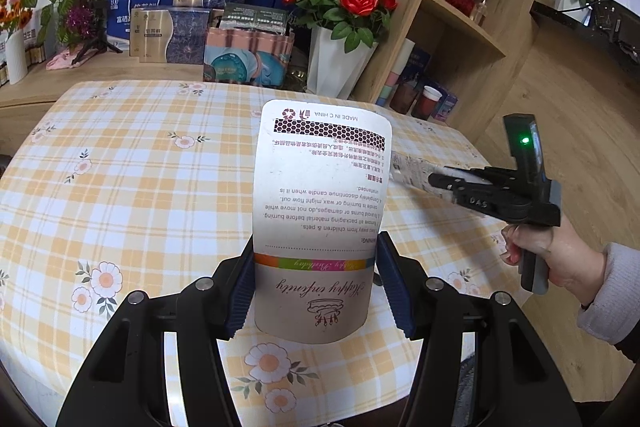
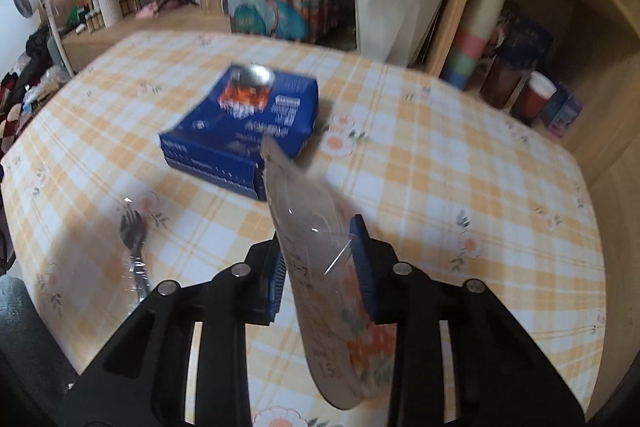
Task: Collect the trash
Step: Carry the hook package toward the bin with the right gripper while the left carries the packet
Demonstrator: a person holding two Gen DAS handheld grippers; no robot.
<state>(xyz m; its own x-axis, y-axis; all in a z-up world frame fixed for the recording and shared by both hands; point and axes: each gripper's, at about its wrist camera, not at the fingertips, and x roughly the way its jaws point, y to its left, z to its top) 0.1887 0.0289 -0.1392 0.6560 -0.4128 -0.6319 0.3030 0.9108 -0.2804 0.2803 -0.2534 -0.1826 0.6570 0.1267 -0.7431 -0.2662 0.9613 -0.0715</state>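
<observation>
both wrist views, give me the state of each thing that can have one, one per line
left gripper: shut on the candle card, held above the table
candle card: upright, print upside down
right gripper: shut on the clear wrapper
clear wrapper: held off the table, blurred
blue box: lying flat on the table
plastic fork: lying flat, wrapped

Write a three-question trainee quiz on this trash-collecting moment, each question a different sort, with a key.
1. True or false: the left gripper is shut on the candle packaging card.
2. Multiple choice: what lies on the checked tablecloth to the left of the right gripper? A) a cup B) a wrapped plastic fork C) a candle
3. Fill in: the blue box lies on the ____.

Key: 1 true; 2 B; 3 tablecloth (table). The right gripper is shut on a clear plastic sleeve.
</observation>
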